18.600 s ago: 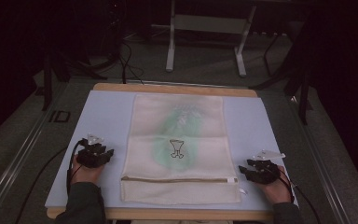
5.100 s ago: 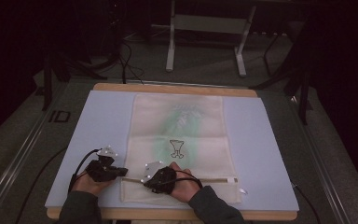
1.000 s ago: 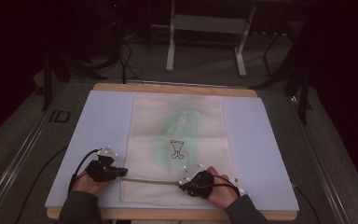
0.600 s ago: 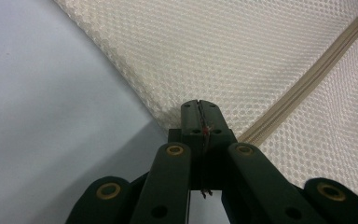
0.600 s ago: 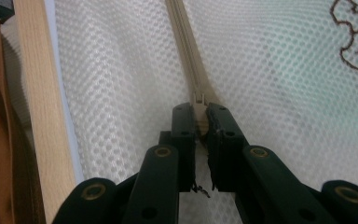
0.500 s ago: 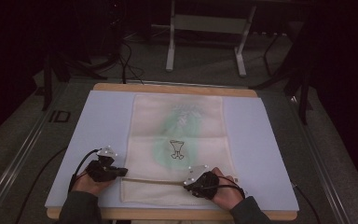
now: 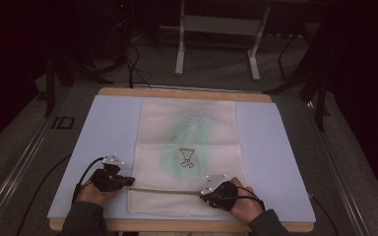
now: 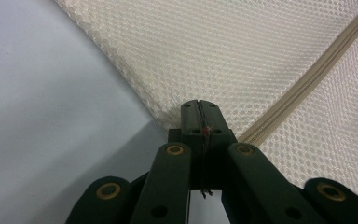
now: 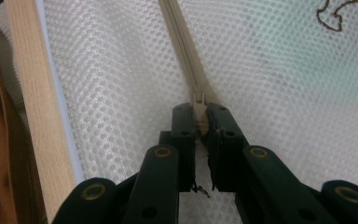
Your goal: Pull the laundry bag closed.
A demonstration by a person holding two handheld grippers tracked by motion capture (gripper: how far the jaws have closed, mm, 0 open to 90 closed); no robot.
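Observation:
A cream mesh bag [image 7: 187, 142] lies flat on the pale blue mat [image 7: 103, 128], with something green bearing a dark cup-shaped outline [image 7: 187, 157] showing through it. A beige zipper [image 7: 165, 190] runs across its near end. My left gripper [image 7: 130, 183] is shut on the bag's left edge beside the zipper's end; in the left gripper view the jaws [image 8: 199, 109] pinch the mesh [image 8: 223, 51]. My right gripper [image 7: 202, 192] sits on the zipper right of the bag's middle. In the right gripper view it [image 9: 199, 114] is shut on the zipper pull [image 9: 198, 100].
The mat covers a wooden table whose front edge [image 7: 177, 226] runs just below my hands. A wooden strip [image 9: 28, 93] also shows in the right gripper view. Beyond the table stand metal frame legs [image 7: 179, 44] on a dark floor with cables [image 7: 133, 64].
My right gripper has slid a little to the right along the zipper, away from the left gripper. The left gripper has kept its hold and place.

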